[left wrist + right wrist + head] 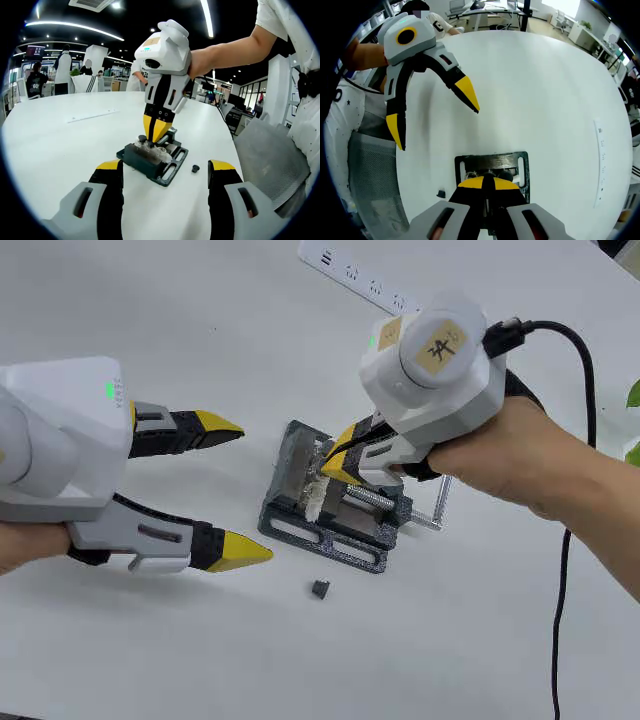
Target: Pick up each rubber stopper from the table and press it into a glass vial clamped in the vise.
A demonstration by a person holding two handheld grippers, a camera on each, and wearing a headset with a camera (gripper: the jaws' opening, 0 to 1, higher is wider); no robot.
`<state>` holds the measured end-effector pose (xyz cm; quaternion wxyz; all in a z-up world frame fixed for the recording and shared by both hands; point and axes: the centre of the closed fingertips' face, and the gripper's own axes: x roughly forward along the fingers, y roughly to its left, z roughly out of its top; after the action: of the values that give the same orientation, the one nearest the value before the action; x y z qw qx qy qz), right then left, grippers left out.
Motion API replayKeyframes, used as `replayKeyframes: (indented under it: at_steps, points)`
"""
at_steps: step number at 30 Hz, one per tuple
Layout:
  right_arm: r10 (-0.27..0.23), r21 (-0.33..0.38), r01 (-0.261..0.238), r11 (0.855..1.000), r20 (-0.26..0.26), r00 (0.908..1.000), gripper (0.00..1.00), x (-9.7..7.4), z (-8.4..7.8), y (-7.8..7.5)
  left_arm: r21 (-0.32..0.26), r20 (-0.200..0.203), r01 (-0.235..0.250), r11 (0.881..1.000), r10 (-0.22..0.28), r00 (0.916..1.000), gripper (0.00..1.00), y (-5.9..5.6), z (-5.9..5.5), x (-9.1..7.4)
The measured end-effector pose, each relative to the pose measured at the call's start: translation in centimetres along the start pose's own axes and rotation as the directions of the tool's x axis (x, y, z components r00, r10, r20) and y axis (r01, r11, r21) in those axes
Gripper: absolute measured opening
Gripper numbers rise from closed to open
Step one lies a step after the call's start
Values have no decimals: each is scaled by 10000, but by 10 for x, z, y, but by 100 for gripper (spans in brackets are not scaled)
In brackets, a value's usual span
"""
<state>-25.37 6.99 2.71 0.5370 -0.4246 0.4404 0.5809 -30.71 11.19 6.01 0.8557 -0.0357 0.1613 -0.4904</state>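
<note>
Right gripper (335, 462) jaws pinched narrow, tips just over a glass vial (315, 490) in the vise (345, 540); unclear whether gripping a stopper. Press straight down along the vial, no sideways lean. Left gripper (255, 490) jaws wide, empty; loose rubber stopper (320, 589) on desk (150, 640) ahead of them.

Right gripper (336, 462), jaws together, covers the vise (342, 546) top. Left gripper (257, 492), jaws spread, hangs just left of it. Stopper (320, 589) lies near the vise front. Cable (558, 640) runs along the right. Table (150, 660) is bare on the near side.
</note>
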Motion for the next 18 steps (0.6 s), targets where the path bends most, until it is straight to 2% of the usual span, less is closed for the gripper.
replayKeyframes:
  at_steps: [9,18]
  points:
    - [-6,-20,6,10000,-15,10000,0,1,1,-1,-31,9,-30,10000,30,10000,68,1,0,-2]
    - [201,63,-200,9998,-152,9997,0,2,3,0,0,29,-10,10000,10,10000,67,2,1,-2]
